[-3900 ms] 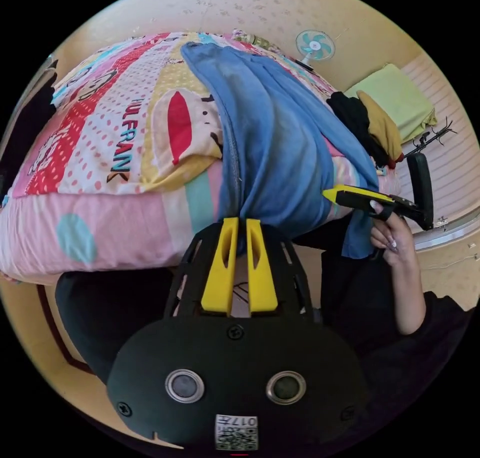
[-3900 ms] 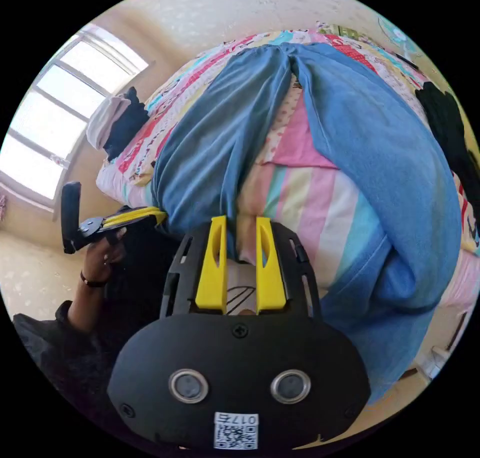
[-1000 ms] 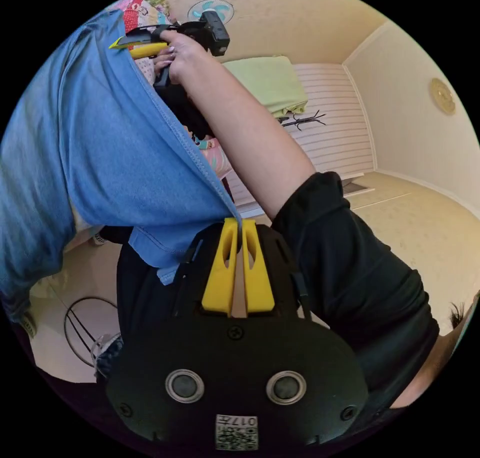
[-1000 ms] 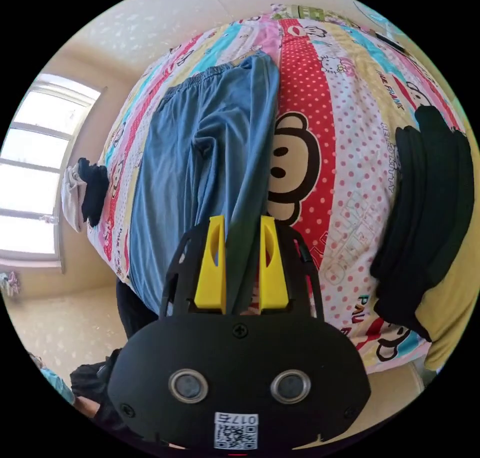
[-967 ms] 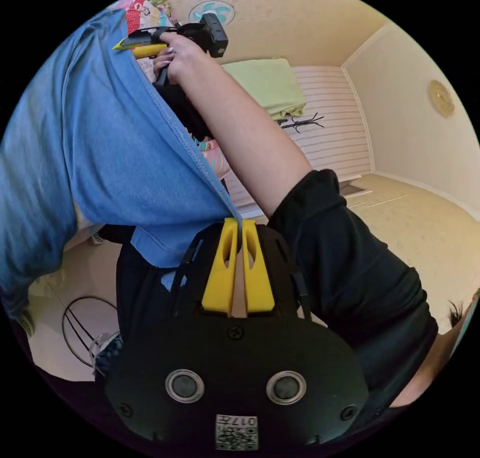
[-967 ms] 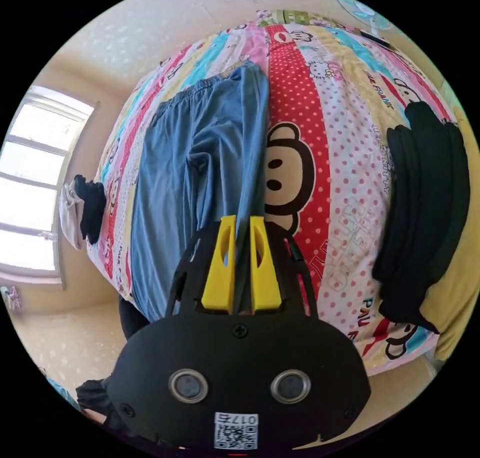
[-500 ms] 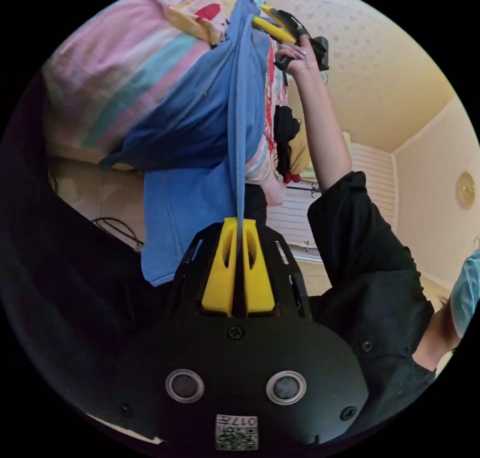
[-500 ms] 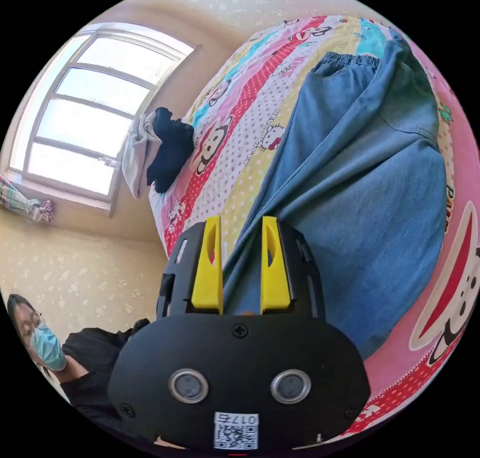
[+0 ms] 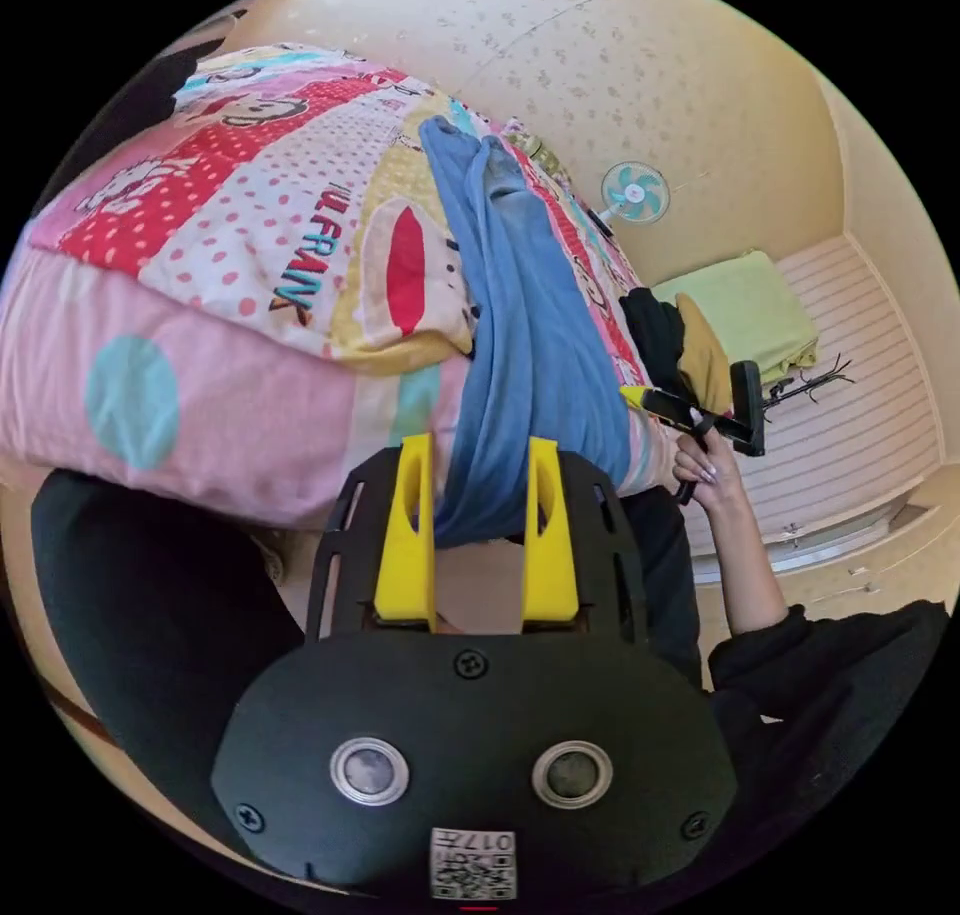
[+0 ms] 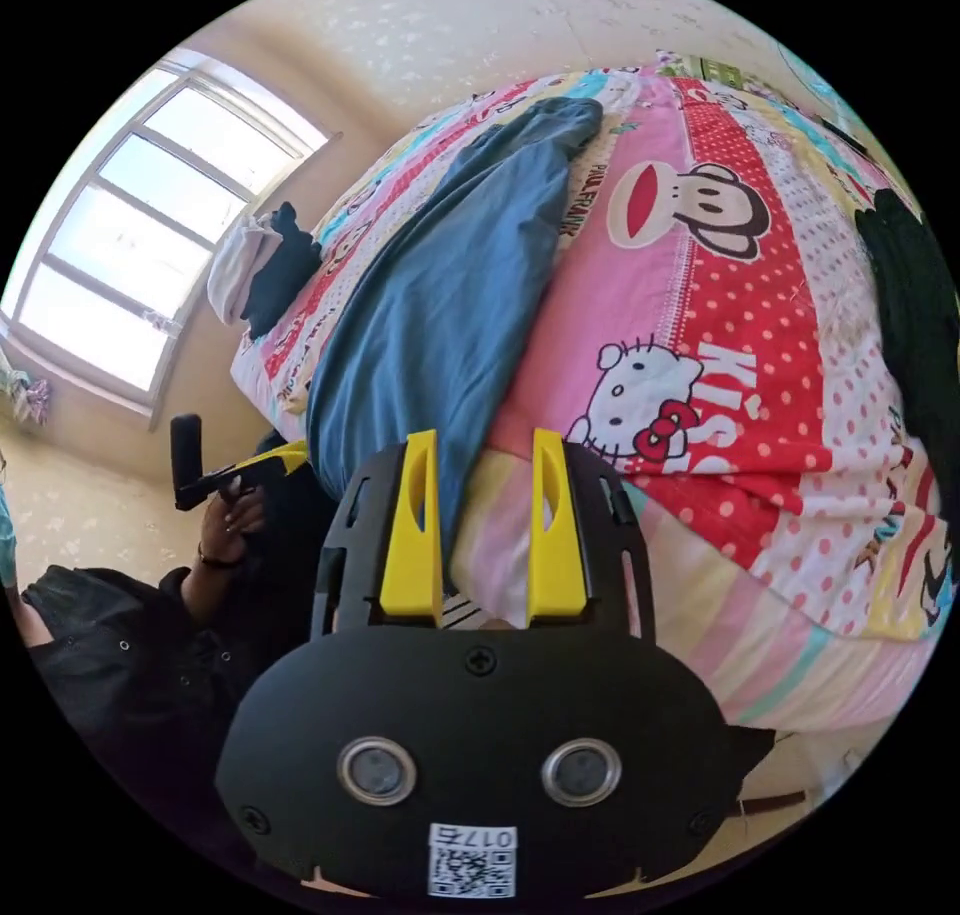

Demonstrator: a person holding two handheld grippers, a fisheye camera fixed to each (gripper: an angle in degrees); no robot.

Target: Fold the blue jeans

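The left claw (image 9: 471,540) stands wide at lower centre of the left gripper view, the jeans (image 9: 530,355) hem lying loose between its jaws. The right claw (image 10: 485,540) is wide too. The jeans run legs together up the bed (image 9: 200,255) toward upper centre. Best next: pinch both hem corners squarely, lift evenly, carry them toward the waistband.
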